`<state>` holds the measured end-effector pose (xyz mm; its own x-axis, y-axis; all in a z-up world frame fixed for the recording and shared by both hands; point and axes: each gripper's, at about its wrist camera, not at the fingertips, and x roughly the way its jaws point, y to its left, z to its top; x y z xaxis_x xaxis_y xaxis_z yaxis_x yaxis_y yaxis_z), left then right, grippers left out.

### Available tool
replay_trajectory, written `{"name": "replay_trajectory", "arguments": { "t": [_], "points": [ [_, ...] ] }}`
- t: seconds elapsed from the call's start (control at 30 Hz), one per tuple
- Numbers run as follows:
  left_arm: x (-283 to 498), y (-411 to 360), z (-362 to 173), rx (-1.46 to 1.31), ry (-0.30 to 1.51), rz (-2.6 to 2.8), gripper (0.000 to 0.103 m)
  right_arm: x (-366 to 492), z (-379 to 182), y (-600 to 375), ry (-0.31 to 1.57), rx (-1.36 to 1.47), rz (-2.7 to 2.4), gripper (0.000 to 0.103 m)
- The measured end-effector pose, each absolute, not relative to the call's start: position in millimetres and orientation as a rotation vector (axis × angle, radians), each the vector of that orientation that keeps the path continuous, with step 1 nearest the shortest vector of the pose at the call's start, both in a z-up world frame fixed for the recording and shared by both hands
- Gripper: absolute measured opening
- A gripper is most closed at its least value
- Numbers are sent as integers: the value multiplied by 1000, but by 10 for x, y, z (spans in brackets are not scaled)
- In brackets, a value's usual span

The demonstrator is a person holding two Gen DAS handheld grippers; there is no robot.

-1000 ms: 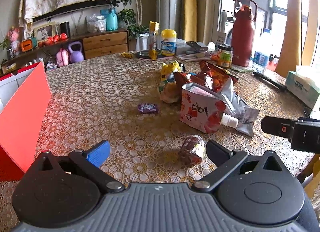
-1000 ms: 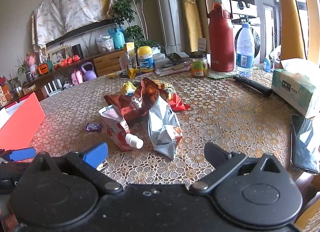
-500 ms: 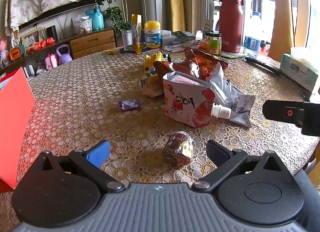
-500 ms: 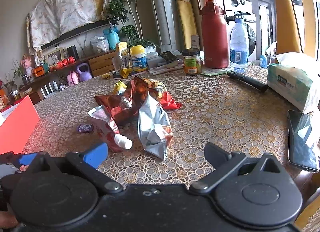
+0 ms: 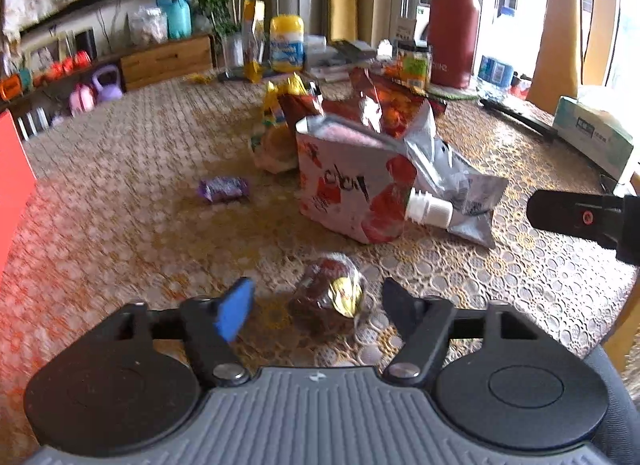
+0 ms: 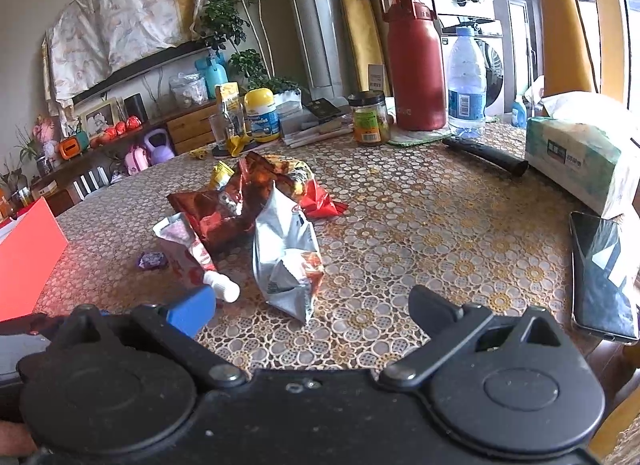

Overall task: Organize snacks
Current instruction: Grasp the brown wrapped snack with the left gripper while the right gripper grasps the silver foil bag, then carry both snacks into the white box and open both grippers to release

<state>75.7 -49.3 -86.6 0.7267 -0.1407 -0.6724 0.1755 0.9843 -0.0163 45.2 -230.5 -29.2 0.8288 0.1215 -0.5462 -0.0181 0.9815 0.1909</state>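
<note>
Black gripper (image 5: pixel 316 305), one blue pad (image 5: pixel 235 311)

Spouted pouch (image 5: pixel 352 193) lies behind wrapped snack (image 5: pixel 330 293) on table (image 5: pixel 120 185).

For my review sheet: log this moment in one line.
left gripper: closing around small wrapped snack, pads not touching | right gripper: open, empty
</note>
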Motion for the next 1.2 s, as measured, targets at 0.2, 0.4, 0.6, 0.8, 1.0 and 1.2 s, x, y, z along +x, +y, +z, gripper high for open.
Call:
{"name": "replay_trajectory", "arguments": {
  "t": [0.2, 0.4, 0.6, 0.8, 1.0, 1.2],
  "points": [
    [724, -478, -880, 57, 704, -169, 43, 551, -339, -2297, 591, 166, 79, 103],
    [716, -415, -872, 30, 696, -187, 36, 724, -358, -2234, 573, 129, 94, 103],
    [663, -352, -828, 10, 673, -194, 36, 951, -431, -2188, 581, 104, 93, 103],
    [611, -266, -739, -7, 642, -196, 36, 1136, -487, -2108, 615, 97, 111, 85],
    [559, -165, -679, -28, 623, -182, 36, 1185, -588, -2032, 640, 100, 143, 63],
    [433, -42, -555, -45, 588, -161, 36, 1105, -596, -2000, 616, 120, 181, 35]
  ]
}}
